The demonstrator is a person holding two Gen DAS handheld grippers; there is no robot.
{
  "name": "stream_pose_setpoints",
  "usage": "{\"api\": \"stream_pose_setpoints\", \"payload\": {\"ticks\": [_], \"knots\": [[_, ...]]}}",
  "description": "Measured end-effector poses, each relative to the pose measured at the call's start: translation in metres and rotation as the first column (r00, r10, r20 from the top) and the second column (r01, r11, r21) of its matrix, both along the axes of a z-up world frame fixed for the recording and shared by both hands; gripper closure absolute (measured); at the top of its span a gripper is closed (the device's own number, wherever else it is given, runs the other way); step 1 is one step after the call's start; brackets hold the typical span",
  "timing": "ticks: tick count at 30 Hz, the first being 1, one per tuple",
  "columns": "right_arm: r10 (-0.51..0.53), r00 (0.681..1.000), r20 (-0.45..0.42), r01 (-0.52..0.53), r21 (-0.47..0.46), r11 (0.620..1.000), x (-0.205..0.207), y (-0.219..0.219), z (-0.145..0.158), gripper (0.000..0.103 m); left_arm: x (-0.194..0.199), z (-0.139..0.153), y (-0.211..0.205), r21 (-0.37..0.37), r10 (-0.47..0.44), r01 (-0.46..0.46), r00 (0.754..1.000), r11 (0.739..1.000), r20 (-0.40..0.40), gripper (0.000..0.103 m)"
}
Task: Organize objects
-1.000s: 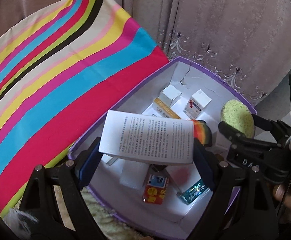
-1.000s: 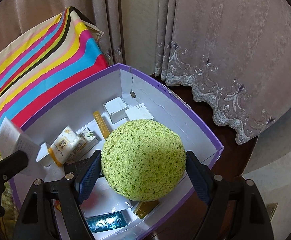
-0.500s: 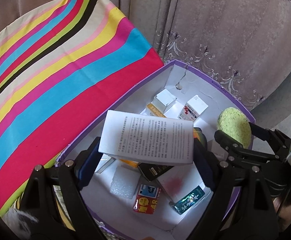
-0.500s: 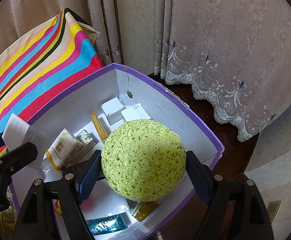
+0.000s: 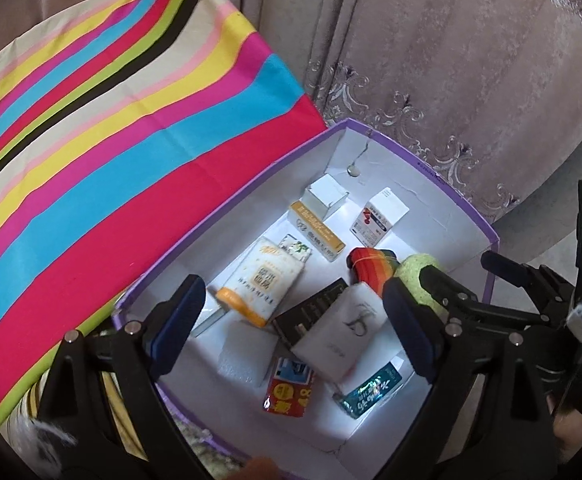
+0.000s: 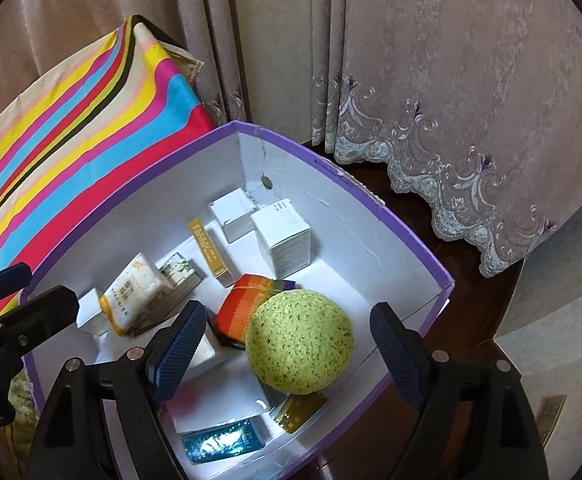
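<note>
Porous rough sponge; matt cardboard box; glossy foil sachet; smooth striped cloth.

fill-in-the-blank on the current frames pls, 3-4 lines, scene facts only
1. The green sponge lies inside the box with the ____ rim.
2. The right gripper has its jaws ____, pads clear of the sponge.
3. Beside the box lies a ____ cloth.
4. The left gripper holds ____.

Missing words: purple; open; striped; nothing
</note>
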State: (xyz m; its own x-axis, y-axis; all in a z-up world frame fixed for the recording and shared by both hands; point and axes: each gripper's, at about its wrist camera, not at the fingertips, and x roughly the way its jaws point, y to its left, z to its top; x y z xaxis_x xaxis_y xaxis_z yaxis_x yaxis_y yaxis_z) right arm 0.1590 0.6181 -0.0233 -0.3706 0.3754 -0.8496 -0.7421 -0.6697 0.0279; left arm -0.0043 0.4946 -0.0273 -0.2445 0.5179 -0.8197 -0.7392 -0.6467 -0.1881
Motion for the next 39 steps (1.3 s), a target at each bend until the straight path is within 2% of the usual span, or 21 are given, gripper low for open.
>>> {"api": "stream_pose_setpoints", "payload": {"ticks": [6,11,15,19,25,28,32,36,39], "knots": [[0.018,1.0,0.007,-0.018,0.001,1.0,0.0,-0.016,0.004,0.016,0.009,0.016,-0.025,0.026,0.027,-0.025,0.998,0.999,-0.058,0.004],[0.026,1.0,0.006,-0.026,0.011,1.0,0.003,-0.027,0.014,0.016,0.013,0.03,-0.051,0.12,0.01,-0.009,1.0,0.993,-0.006,0.001],[0.019,1.0,0.002,-0.019,0.025,0.999,0.007,-0.039,0.023,0.016,0.018,0.035,-0.064,0.095,0.038,-0.034,0.998,0.995,-0.049,0.001],[0.016,1.0,0.021,-0.017,0.038,0.999,0.011,-0.055,0.027,0.016,0.019,0.029,-0.075,0.09,0.025,-0.024,1.0,0.996,-0.005,0.001],[-0.019,0.997,0.069,0.015,0.063,0.998,0.022,-0.076,0.028,0.016,0.026,0.026,-0.083,0.12,-0.019,0.016,0.999,0.993,0.029,0.001],[-0.029,0.996,0.089,0.022,0.074,0.997,0.027,-0.081,0.029,0.016,0.029,0.019,-0.08,0.099,-0.045,0.035,0.995,0.995,0.093,0.001],[-0.037,0.996,0.084,0.031,0.078,0.996,0.03,-0.081,0.031,0.016,0.025,0.008,-0.085,0.1,-0.033,0.017,0.986,0.995,0.161,0.001],[-0.033,0.996,0.088,0.025,0.087,0.996,0.029,-0.083,0.03,0.016,0.027,0.002,-0.088,0.064,0.0,-0.01,0.988,0.998,0.152,0.001],[-0.02,0.995,0.093,0.012,0.086,0.996,0.027,-0.085,0.029,0.016,0.024,-0.005,-0.092,0.053,0.021,-0.031,0.981,0.998,0.191,0.001]]}}
